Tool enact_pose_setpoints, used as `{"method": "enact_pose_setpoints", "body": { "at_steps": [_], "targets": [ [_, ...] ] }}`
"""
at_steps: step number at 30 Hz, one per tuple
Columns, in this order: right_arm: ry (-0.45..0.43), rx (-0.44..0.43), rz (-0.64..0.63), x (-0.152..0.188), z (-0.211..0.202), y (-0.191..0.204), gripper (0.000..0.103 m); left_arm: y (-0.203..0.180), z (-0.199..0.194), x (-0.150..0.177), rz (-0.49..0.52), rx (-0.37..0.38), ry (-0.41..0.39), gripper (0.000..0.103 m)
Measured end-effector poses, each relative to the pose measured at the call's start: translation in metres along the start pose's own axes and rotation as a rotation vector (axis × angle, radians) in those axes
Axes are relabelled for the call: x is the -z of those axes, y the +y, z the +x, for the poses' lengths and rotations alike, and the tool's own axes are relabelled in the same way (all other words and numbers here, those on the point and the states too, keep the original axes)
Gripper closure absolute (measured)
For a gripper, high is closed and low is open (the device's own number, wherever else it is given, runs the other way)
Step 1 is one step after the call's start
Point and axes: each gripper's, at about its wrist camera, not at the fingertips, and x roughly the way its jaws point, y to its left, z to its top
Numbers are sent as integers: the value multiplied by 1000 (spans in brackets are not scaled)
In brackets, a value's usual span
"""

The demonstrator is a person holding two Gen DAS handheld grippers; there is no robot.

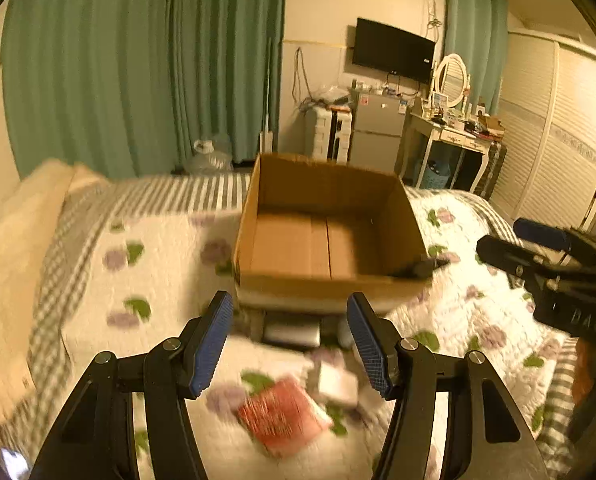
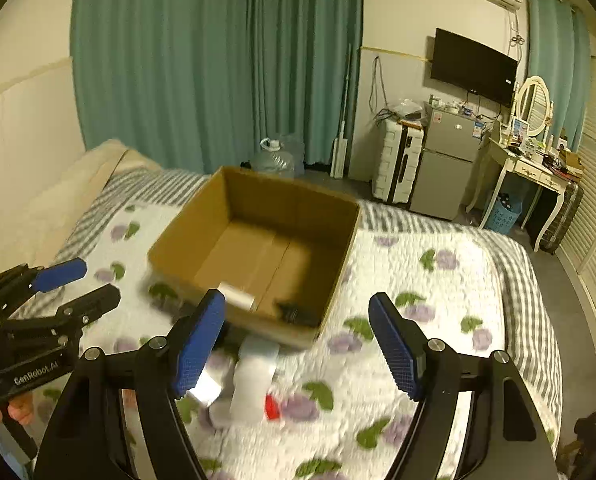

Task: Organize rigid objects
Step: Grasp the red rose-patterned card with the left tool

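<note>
An open cardboard box [image 1: 325, 280] stands on the floral quilt; it also shows in the right wrist view [image 2: 186, 224]. A small black object [image 1: 415, 268] lies in its near right corner, also in the right wrist view [image 2: 298, 314], with a white item [image 2: 238, 296] beside it. Loose objects lie on the quilt in front of the box: a red packet [image 1: 284, 416], a white block [image 1: 337, 384], a grey case [image 1: 292, 334], a white bottle [image 2: 254, 384] and a small red piece [image 2: 272, 407]. My left gripper [image 1: 290, 344] is open and empty above them. My right gripper [image 2: 298, 344] is open and empty.
The bed's quilt [image 2: 417, 320] spreads to the right of the box. A beige pillow [image 1: 14, 264] lies at the left. Beyond the bed stand green curtains [image 1: 138, 60], a small fridge [image 2: 445, 164], a dressing table [image 2: 529, 168] and a water jug [image 2: 276, 158].
</note>
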Motion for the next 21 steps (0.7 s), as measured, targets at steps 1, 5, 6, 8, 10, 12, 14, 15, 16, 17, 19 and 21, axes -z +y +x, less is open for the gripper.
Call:
{"method": "enact_pose_setpoints", "body": {
  "at_steps": [1,5,6,8,10,12,14,15,16,17,19,21],
  "targets": [
    [10,-3,-2,7,2,3,29,3,2,8,-11,1,15,41],
    [71,-30,-3,37,21,16,29,9,18,37,-14,-31,69,41],
    [82,-31,-2,41,26,17,29,11,25,44,-20,-34,92,41],
    [122,-39,-4,54,41,22,29,14,37,53,-25,-31,132,41],
    [144,-41,-9,67,49,27,29,15,47,64,-11,-24,165,41],
    [166,-49,-2,75,59,27,29,11,58,70,11,-22,205,41],
    [180,-58,14,81,66,24,29,8,65,79,23,-27,238,41],
    [181,-59,20,84,67,22,29,7,73,83,30,-33,265,41],
    [182,-61,28,84,69,20,29,6,77,86,37,-46,279,40],
    [181,-65,36,85,71,18,29,5,79,88,46,-54,283,33],
    [182,-69,49,86,72,14,29,3,84,91,66,-77,284,27],
    [185,-71,53,85,72,14,29,7,95,94,39,-51,339,24]
  ]
}}
